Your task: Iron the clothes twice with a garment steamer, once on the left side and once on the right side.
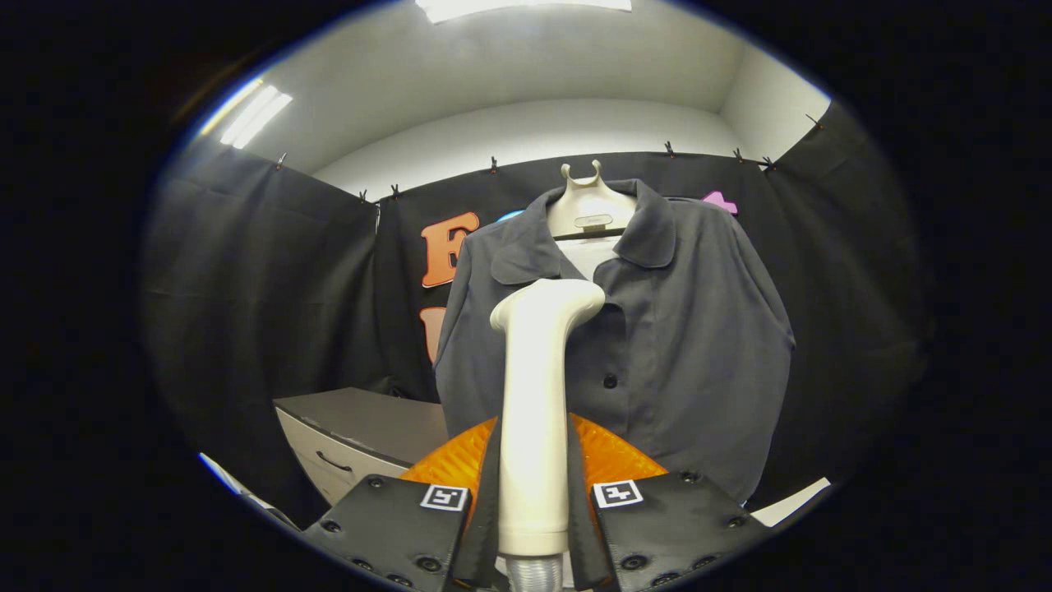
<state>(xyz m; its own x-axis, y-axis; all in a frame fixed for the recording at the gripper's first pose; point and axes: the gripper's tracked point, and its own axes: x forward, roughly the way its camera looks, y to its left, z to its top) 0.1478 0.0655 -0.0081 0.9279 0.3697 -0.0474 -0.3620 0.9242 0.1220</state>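
Garment steamer [538, 395], clamped upright between the gripper [532, 460] jaws, faces the hanging grey shirt [674, 345] near its placket, seemingly before either side's pass is complete.

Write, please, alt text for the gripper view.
The gripper is shut on the upright cream plastic steamer handle, whose head points at a dark grey buttoned shirt hanging on a cream hanger. A grey drawer cabinet stands beside the shirt.
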